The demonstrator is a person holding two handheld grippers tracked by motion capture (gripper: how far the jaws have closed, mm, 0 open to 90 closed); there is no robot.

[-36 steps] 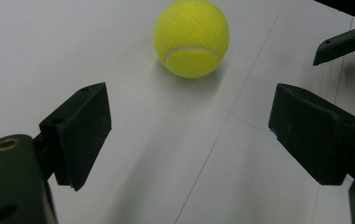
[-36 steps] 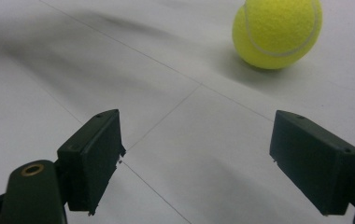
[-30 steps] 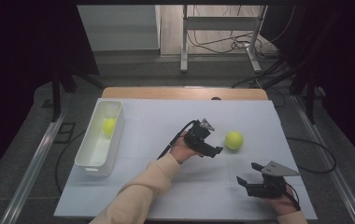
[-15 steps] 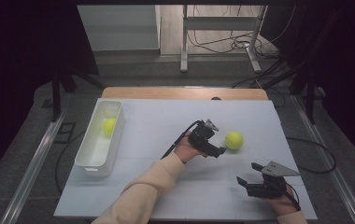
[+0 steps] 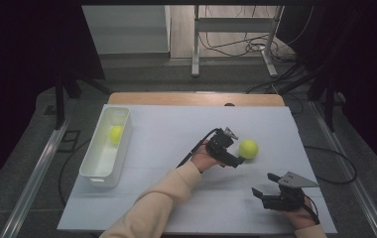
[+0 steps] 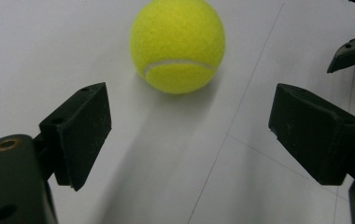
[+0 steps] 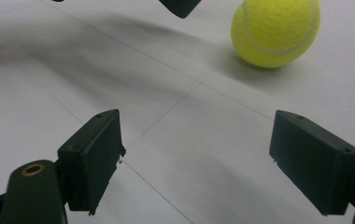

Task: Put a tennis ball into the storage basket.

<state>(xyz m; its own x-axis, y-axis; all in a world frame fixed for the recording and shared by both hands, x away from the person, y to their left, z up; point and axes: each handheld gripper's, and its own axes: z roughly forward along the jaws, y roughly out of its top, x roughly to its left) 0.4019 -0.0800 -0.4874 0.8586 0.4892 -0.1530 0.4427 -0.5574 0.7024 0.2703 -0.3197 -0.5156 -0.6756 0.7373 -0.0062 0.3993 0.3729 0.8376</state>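
— Tennis ball [image 5: 248, 148] first: where does it sit?
— On the white worktop [image 5: 166, 129], right of the middle in the high view, resting on the bare surface with its own shadow under it. In the left gripper view the same ball [image 6: 178, 44] lies ahead of the two black jaws, beyond their tips and nearer the left one, not between them.
— So the left tool isn't on it?
— No. The left tool [image 5: 233, 157] is just beside the ball, pointing at it, and its jaws stand apart with only worktop between them. Nothing is gripped. The person's hand [image 5: 204, 157] holds it, with a cream sleeve [image 5: 157, 208] running in from the bottom edge.
— And the right tool?
— The right tool [image 5: 266, 193] is low at the near right of the worktop, well apart from the ball, jaws spread wide and empty. Its own view shows the ball [image 7: 276, 30] farther off at the upper right, and one dark jaw tip of the other tool at the top edge.
— Anything else on the worktop?
— A white bin [image 5: 93, 171] along the left side, long and narrow, with a second yellow ball [image 5: 116, 134] lying inside toward its far end. Thin lines cross the worktop surface.
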